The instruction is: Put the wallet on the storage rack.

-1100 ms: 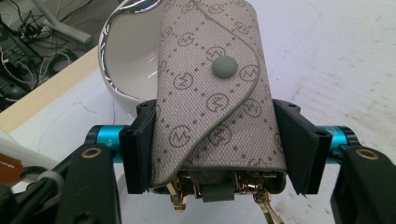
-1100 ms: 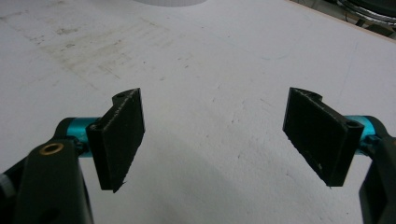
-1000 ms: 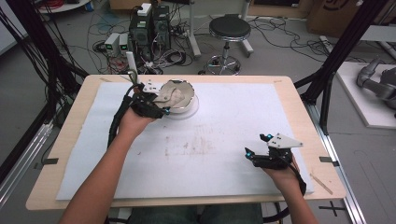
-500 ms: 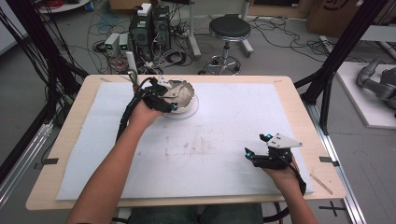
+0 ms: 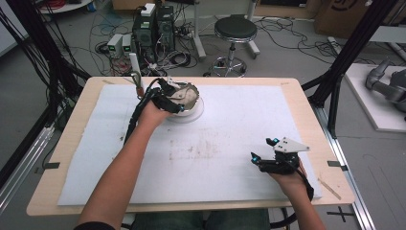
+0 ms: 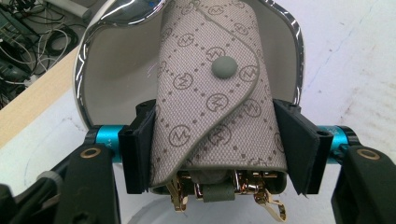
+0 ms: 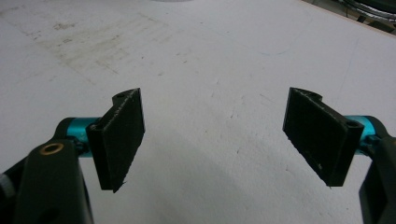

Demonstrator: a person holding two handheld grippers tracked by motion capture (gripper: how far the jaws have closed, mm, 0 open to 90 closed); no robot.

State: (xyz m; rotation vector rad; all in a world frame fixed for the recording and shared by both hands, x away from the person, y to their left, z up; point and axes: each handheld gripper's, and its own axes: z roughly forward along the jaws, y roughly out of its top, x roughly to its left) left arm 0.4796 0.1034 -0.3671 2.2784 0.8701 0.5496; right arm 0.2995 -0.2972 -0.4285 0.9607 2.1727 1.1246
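Note:
A beige monogrammed pouch [image 6: 210,112] with a snap flap and gold hardware at its near end sits between the pads of my left gripper [image 6: 215,144], which is shut on it. The pouch hangs over a white bowl [image 6: 112,70] with a shiny chrome rim. In the high view my left gripper [image 5: 171,98] holds the pouch [image 5: 186,93] at the bowl [image 5: 194,110], at the table's far left. My right gripper [image 5: 256,160] rests near the front right, open. Between its fingers [image 7: 215,135] there is only white mat.
A stained white mat [image 5: 215,143] covers most of the wooden table [image 5: 72,158]. A thin upright stick [image 5: 135,72] stands at the far left edge, close to the left hand. Behind the table are computers, cables and a stool [image 5: 234,28].
My left hand has shifted a little to the right and away, carrying the pouch over the bowl. The right gripper has stayed put.

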